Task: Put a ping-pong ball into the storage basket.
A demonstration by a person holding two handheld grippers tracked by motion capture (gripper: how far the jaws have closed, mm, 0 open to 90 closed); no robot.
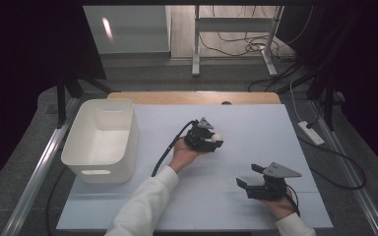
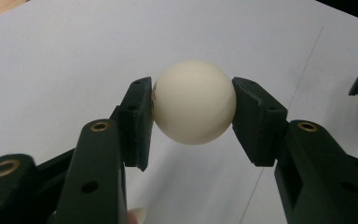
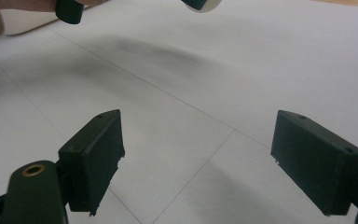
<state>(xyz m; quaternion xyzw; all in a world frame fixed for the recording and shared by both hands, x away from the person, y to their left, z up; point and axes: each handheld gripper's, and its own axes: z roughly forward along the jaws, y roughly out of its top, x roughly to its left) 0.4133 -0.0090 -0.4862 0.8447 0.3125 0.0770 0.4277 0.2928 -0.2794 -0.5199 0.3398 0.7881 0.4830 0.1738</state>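
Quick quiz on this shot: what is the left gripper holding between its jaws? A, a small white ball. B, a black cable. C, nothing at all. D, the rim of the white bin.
A: in the left gripper view the left gripper has its two black jaws pressed against opposite sides of the white ball, above the white table sheet.

No text, label or number can be read. A small dark mark on the ball (image 2: 195, 101), beside one jaw, is too blurred to read.
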